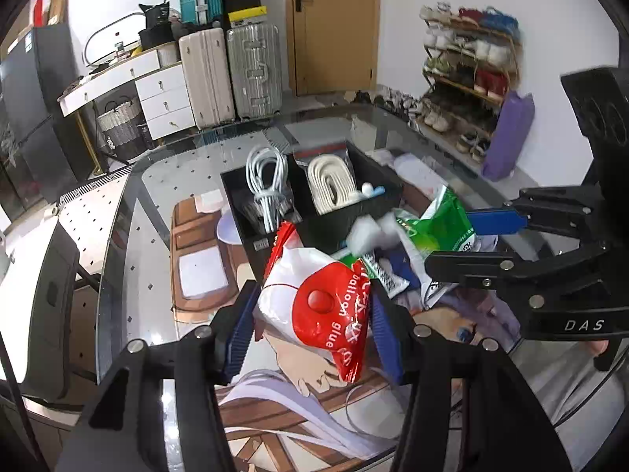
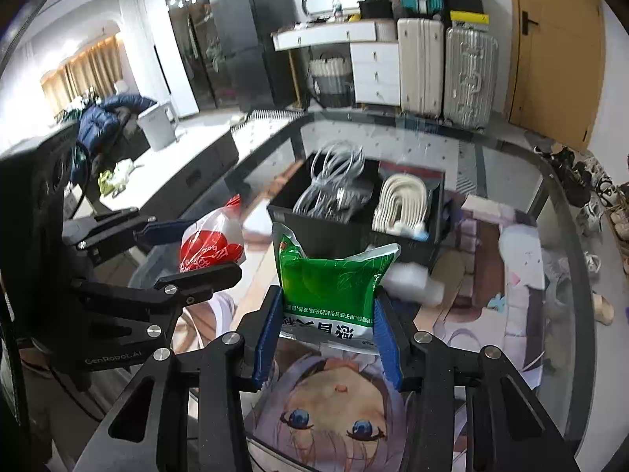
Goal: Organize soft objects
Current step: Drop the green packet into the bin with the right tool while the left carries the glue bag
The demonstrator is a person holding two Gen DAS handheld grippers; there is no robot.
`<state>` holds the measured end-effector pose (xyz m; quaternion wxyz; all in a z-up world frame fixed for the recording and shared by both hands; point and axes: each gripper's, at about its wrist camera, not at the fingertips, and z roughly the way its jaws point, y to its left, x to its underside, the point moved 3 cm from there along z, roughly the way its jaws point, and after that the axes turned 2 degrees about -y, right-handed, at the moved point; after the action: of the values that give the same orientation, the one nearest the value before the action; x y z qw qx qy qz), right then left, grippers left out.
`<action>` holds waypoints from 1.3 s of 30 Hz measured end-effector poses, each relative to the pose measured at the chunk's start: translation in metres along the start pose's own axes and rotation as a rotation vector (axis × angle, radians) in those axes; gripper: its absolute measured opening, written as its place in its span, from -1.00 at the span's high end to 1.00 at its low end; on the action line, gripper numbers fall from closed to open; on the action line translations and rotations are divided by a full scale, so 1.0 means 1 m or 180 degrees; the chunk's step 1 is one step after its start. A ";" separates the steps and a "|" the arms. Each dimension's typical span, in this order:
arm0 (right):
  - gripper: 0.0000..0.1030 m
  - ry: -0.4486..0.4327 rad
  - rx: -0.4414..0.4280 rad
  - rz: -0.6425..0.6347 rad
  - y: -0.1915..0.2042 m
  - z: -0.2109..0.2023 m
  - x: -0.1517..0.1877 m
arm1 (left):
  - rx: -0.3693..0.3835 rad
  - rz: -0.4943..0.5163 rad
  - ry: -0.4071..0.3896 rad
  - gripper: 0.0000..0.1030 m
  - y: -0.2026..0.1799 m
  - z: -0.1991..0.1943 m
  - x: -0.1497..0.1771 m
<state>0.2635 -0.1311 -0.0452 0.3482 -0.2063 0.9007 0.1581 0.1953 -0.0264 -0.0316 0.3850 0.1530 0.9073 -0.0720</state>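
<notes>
- Glass table [image 1: 149, 204]: large, rounded, with a printed cartoon mat beneath the glass. All task items sit on or above it.
- Black box [image 2: 314, 232]: open-topped and divided into compartments, standing near the far middle of the table. One compartment holds a bundle of grey cables [image 1: 267, 188], the next a coiled white strap [image 1: 330, 185]. Both look well filled; free space appears limited.
- Left gripper [image 1: 310, 314]: clamped on the red-and-white packet [image 1: 314, 303], pads pressing its two sides, packet lifted clear of the table.
- Right gripper [image 2: 328, 322]: clamped on the green packet [image 2: 330, 279] near its lower edge, packet held upright just before the box.
- Handling, judged: both packets are light, soft film pouches with slick surfaces. They crumple under the pads and may slide. Hold across the filled body rather than the thin sealed edge.
- Loose items [image 1: 389, 271]: a white soft lump and small sachets lie just in front of the box, near both packets.
- Obstruction, judged: the two grippers work close together, and the near wall of the box must be cleared before release.
</notes>
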 end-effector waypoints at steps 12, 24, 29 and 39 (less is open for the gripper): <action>0.14 -0.0668 0.0104 0.0038 0.001 -0.036 -0.045 | -0.0096 -0.0270 -0.0644 -0.04 0.011 -0.030 -0.041; 0.14 -0.1010 0.0450 0.0104 -0.011 -0.026 -0.087 | -0.0419 -0.0464 -0.1020 -0.05 0.031 -0.020 -0.073; 0.14 -0.1010 0.0537 0.0146 -0.024 0.003 -0.100 | -0.0498 -0.0663 -0.0887 -0.05 0.054 0.017 -0.078; 0.13 -0.0564 0.0259 0.0262 -0.053 0.089 -0.098 | -0.0328 -0.1031 -0.0401 -0.04 0.071 0.092 -0.066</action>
<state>0.4046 -0.1136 -0.0480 0.4278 -0.1400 0.8797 0.1532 0.3250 0.0030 -0.0487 0.4317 -0.0200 0.8967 -0.0960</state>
